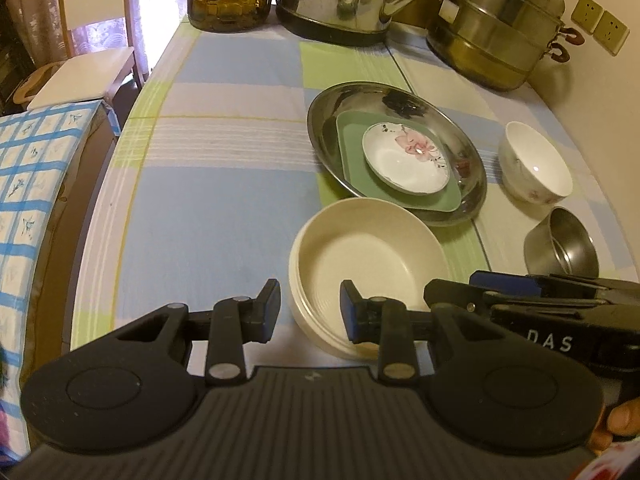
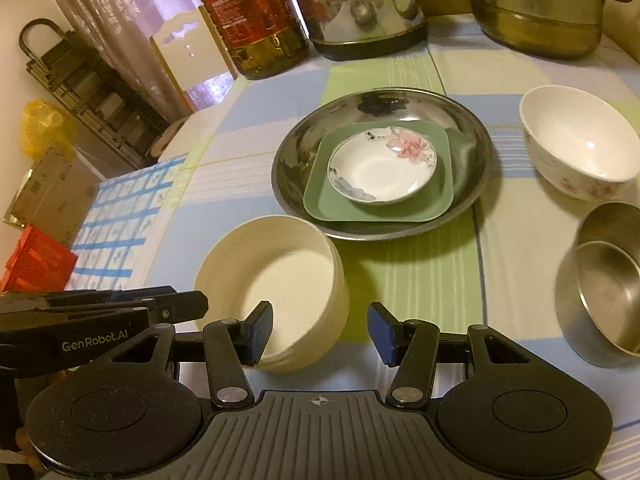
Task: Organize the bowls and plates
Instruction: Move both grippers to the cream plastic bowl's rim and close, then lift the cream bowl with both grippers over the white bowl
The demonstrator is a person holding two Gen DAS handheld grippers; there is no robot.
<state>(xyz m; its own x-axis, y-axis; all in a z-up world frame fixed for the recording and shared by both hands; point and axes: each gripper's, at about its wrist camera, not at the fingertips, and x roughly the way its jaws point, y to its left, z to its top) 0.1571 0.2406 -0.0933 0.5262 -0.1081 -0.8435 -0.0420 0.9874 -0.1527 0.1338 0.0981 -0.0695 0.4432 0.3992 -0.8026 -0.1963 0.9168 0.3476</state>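
Checkered worktop (image 1: pixel 224 184) ahead holds stacked plates (image 2: pixel 384 168); bowls stay loose, both tongs (image 1: pixel 309 312) (image 2: pixel 320 332) apart around the cream bowl (image 2: pixel 280 276).

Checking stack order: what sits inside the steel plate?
Inside the steel plate: a green square plate, with a flowered saucer on it. The plate's base beneath them is covered.

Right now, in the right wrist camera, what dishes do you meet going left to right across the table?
Cream bowl → steel plate with the green square plate and flowered saucer stacked on it → white flowered bowl, with the nested steel bowls nearer the camera.
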